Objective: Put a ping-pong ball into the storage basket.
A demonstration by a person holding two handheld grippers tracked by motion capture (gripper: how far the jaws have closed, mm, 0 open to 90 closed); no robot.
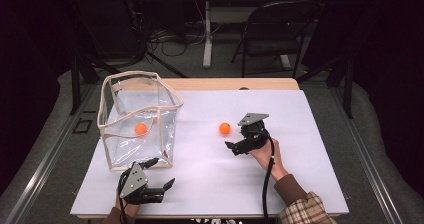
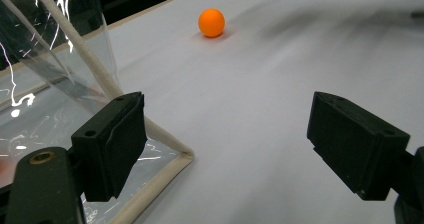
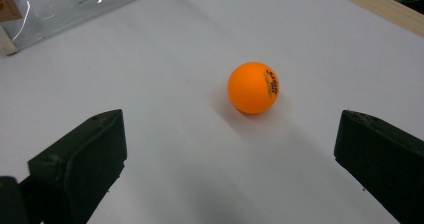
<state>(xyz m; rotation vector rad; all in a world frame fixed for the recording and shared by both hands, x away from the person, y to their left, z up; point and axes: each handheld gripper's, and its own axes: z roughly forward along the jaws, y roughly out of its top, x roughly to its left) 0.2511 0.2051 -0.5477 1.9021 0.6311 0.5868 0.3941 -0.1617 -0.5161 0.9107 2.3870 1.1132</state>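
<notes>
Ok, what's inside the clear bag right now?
One orange ball lies on the floor of the clear bag, seen through its wall. Glare on the plastic hides parts of the floor, so anything small there can't be ruled out.

Our two black two-jaw grippers, left (image 1: pixel 159 173) and right (image 1: pixel 235 140), grey three-cornered plates on top, black cable trailing, brown plaid sleeve (image 1: pixel 304 210).

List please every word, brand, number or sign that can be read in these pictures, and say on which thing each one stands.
Orange ball on the table: a small dark printed mark on its right side, in the right gripper view; too small and blurred to read.
Clear bag: no print visible.
Orange ball inside the bag: no print can be made out.
Left claw and right claw: no lettering visible.
</notes>
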